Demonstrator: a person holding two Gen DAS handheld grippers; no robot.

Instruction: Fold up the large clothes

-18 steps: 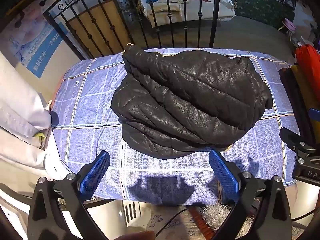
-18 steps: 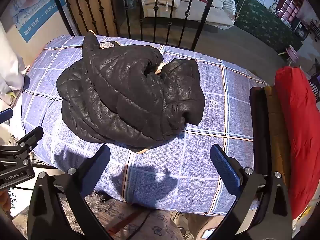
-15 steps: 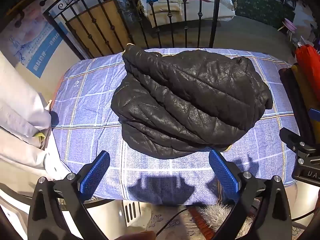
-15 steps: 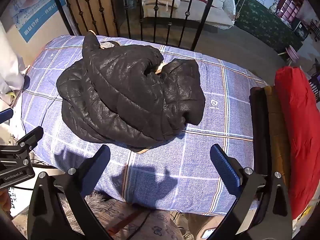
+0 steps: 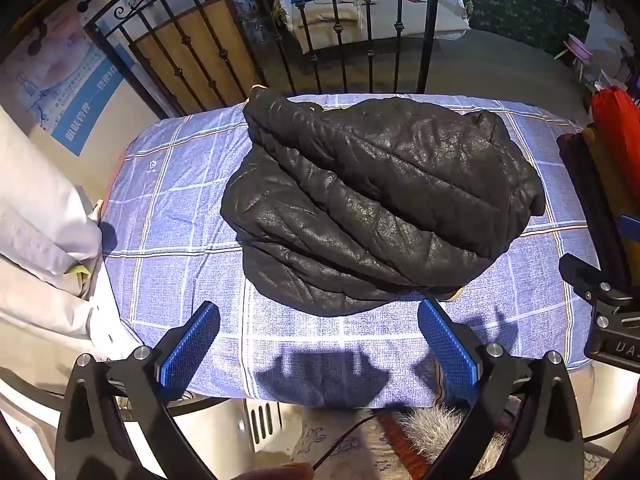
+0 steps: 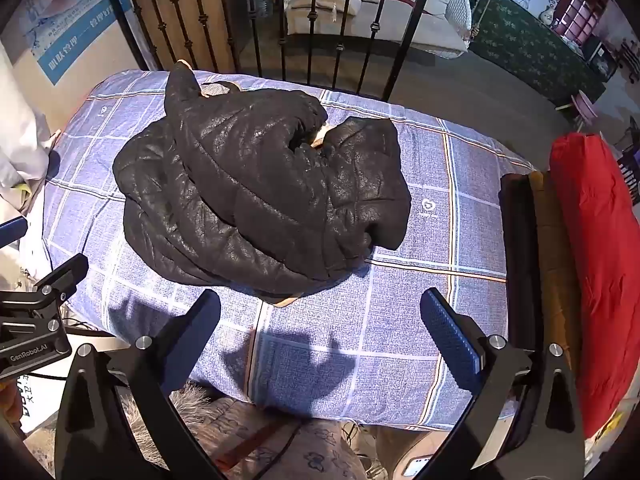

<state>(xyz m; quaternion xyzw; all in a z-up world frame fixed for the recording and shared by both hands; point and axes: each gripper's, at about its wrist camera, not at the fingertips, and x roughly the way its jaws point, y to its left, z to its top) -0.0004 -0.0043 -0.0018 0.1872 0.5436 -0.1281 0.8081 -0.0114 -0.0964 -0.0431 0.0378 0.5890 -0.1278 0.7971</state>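
A black quilted jacket [image 5: 372, 200] lies bunched in a heap on a table covered with a blue checked cloth [image 5: 176, 216]. The right wrist view shows the same jacket [image 6: 256, 196] with a sleeve end curling toward the far side and tan lining peeking out. My left gripper [image 5: 320, 344] hovers above the table's near edge, open, with nothing between its blue pads. My right gripper [image 6: 320, 336] hangs open over the near edge as well, just in front of the jacket's hem, and it is empty.
A black iron railing [image 5: 352, 32] runs along the table's far side. White fabric [image 5: 36, 216] is piled at the left. A stack of folded clothes, red [image 6: 596, 248] on top, stands at the right edge. A furry item [image 5: 436, 432] sits below the near edge.
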